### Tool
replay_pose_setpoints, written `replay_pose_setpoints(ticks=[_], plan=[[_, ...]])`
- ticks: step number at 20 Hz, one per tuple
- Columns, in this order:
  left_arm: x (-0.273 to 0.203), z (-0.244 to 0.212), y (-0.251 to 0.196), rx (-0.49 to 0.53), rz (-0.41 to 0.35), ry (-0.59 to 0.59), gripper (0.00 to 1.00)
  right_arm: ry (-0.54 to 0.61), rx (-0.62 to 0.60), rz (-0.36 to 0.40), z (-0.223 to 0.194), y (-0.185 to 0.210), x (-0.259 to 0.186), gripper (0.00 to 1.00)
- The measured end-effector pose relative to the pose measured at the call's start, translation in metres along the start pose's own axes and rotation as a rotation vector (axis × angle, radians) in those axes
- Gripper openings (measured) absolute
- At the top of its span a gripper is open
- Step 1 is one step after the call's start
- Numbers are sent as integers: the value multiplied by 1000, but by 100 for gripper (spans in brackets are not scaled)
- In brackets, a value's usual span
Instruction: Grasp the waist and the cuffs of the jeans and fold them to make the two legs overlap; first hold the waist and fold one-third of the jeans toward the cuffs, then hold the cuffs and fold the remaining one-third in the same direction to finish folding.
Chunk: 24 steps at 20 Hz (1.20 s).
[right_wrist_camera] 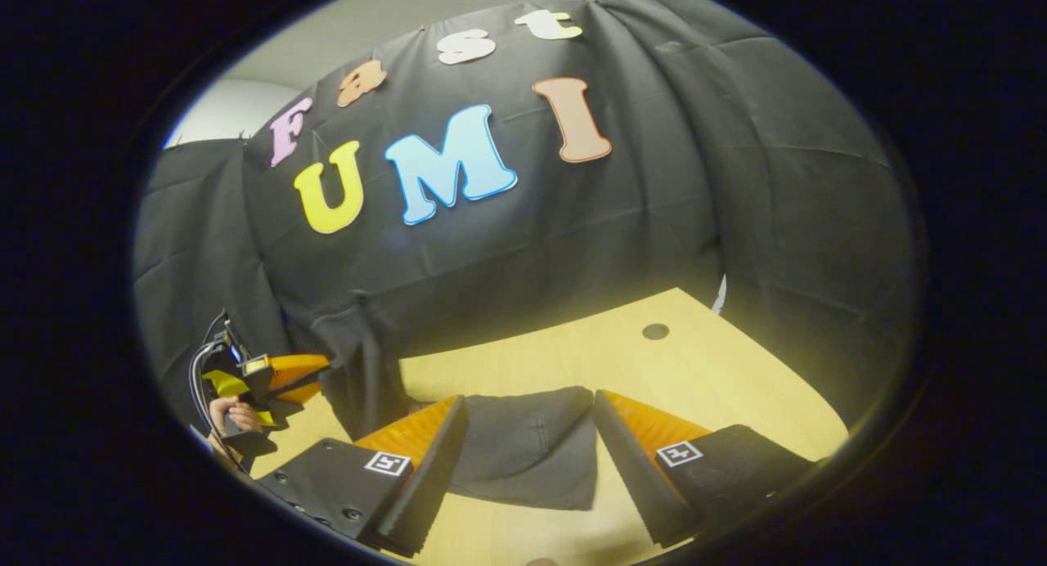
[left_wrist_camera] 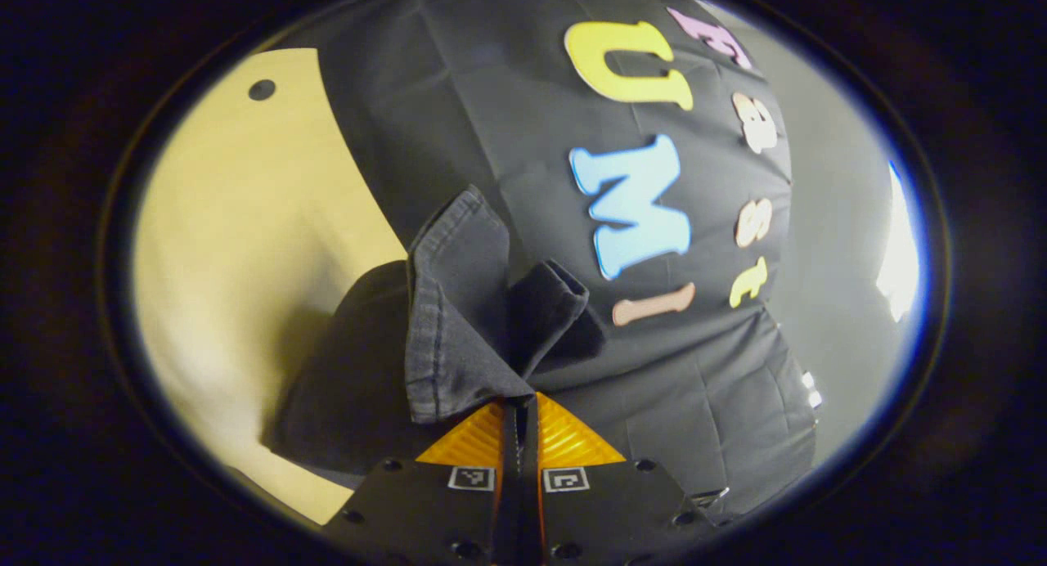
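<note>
1. In the left gripper view we see the left hand-held gripper (left_wrist_camera: 520, 402) with its two fingers pressed together on a hem of the jeans (left_wrist_camera: 458, 329); the dark denim stands up from the fingertips in a folded flap with a stitched edge.

2. From that pinch the rest of the cloth hangs and spreads down to the left, over the counter (left_wrist_camera: 237, 222).

3. In the right gripper view the right hand-held gripper (right_wrist_camera: 527, 411) has its fingers spread wide apart, holding nothing; a flat part of the jeans (right_wrist_camera: 523, 451) lies on the counter between and just beyond the fingers.

4. Farther off on the left of that view we see the left hand-held gripper (right_wrist_camera: 315, 370), held in a person's hand (right_wrist_camera: 233, 415), with dark denim hanging down from its tips to the surface.

5. The counter (right_wrist_camera: 654, 370) is a pale, yellowish wood top with a smooth face and a small dark round hole (right_wrist_camera: 655, 331) near its far edge; the same kind of hole (left_wrist_camera: 262, 89) shows in the left gripper view.

6. Behind the counter the booth's wall (right_wrist_camera: 654, 181) is black cloth, creased and draped, wrapping round the sides.

7. Above and beside the cloth we see a plain light-grey room wall (right_wrist_camera: 409, 10), and a bright light patch (left_wrist_camera: 900, 255) at the right edge of the left gripper view.
</note>
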<state>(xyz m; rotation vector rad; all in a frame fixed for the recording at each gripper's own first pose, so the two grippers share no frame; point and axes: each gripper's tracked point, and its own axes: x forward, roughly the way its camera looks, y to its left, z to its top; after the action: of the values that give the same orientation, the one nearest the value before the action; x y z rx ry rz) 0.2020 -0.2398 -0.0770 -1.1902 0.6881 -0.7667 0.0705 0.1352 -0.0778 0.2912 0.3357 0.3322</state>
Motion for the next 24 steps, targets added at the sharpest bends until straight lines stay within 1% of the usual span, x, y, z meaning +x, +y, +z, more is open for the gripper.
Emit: replay_pose_setpoints(ticks=[1, 3, 4, 7, 8, 10, 13, 14, 15, 16, 17, 19, 22, 23, 24], plan=[[10, -23, -3, 33, 12, 42, 8, -4, 4, 1, 0, -2, -1, 93], [26, -70, 4, 76, 49, 122, 8, -11, 12, 2, 1, -6, -4, 93], [32, -93, 14, 93, 75, 155, 8, -14, 16, 4, 1, -7, -5, 93], [40, -154, 43, 189, 171, 235, 8, -11, 5, 9, -2, -11, -3, 93], [38, -166, 51, 247, 199, 250, 8, -11, 0, 11, -4, -12, -4, 93], [48, -187, 65, 401, 263, 281, 8, -5, -2, 15, -7, -13, -3, 93], [50, -202, 86, 704, 349, 325, 8, 7, 10, 19, -12, -16, 0, 93], [50, -201, 87, 798, 363, 329, 8, 12, 14, 21, -14, -17, 0, 93], [49, -201, 87, 871, 371, 333, 8, 16, 17, 22, -16, -19, 1, 93], [46, -197, 86, 901, 372, 324, 8, 21, 20, 23, -17, -21, 1, 93], [49, -198, 83, 903, 374, 313, 8, 23, 21, 25, -19, -23, 0, 93], [48, -196, 78, 867, 369, 289, 8, 30, 19, 26, -22, -28, -1, 93], [48, -203, 63, 806, 325, 267, 17, 41, 13, 35, -24, -33, 0, 93], [47, -204, 57, 790, 320, 259, 36, 42, 13, 39, -23, -36, 0, 93], [46, -208, 52, 780, 315, 255, 46, 40, 15, 46, -21, -37, -2, 93]])
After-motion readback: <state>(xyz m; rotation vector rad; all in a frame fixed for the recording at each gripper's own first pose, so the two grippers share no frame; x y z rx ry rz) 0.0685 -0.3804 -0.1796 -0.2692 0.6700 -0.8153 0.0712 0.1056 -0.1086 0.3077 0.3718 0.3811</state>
